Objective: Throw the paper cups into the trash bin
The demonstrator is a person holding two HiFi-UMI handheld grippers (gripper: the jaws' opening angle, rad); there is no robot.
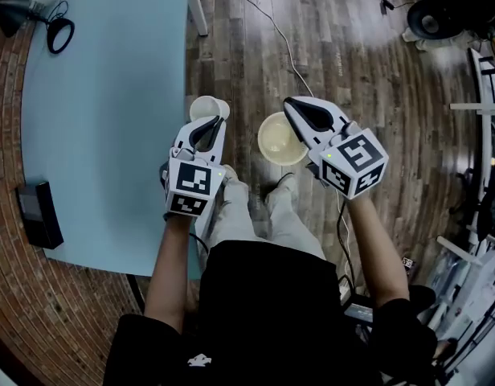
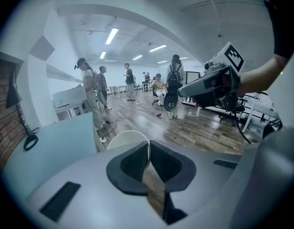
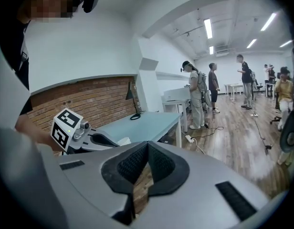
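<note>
**Status: one paper cup at each gripper, both clear of the floor**

1. The paper cup (image 1: 209,106) sits at the tip of the left gripper (image 1: 209,122), just beside the near edge of the light-blue table (image 1: 103,95). In the left gripper view I read the jaws as narrow. They pinch the cup's thin white wall between the dark pads, and the round rim shows just beyond the left pad.

2. The second paper cup (image 1: 278,139) faces mouth-up toward the head camera. It hangs at the tip of the right gripper (image 1: 292,107), above the wood floor (image 1: 352,47) and ahead of the person's shoes (image 1: 284,185). In the right gripper view the pads meet at their tips and the cup itself does not show. I take the grip from the head view, where the cup's rim lies under the jaw tips.

3. The two cups are near each other but apart.

4. On the table, a black box (image 1: 38,214) lies at the left edge and a black ring on a cable (image 1: 60,34) lies at the far end. A brick wall (image 1: 22,312) borders the table's left side.

5. A white cable (image 1: 272,30) runs across the floor beyond the cups.

6. Several people (image 2: 92,94) stand in the background of both gripper views.
</note>
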